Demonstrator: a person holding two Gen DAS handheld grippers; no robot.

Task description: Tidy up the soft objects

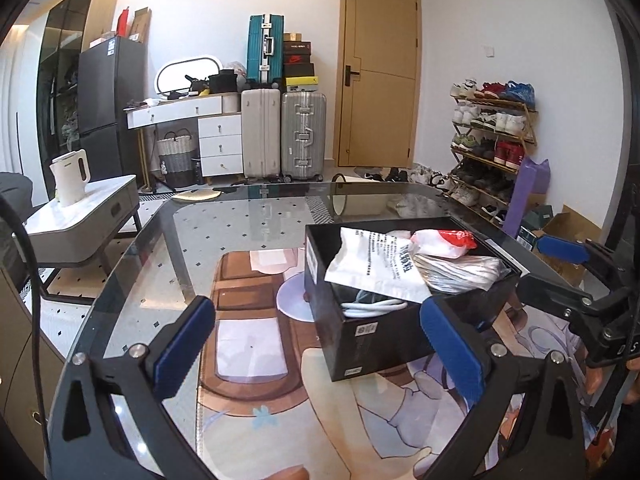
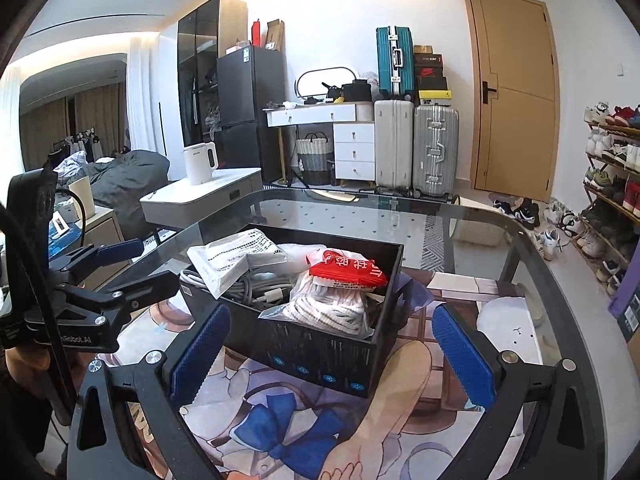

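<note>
Box (image 2: 316, 344) sits cornerwise, packed; left tongs (image 1: 320, 344) and right tongs (image 2: 332, 356) gape wide, empty.

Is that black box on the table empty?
No, the black box holds a red-topped bag, a white pouch and cables.

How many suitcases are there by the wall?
3. A teal suitcase stands on top of a white suitcase, and a silver suitcase stands on the floor beside the white one. Others may be hidden.
</note>
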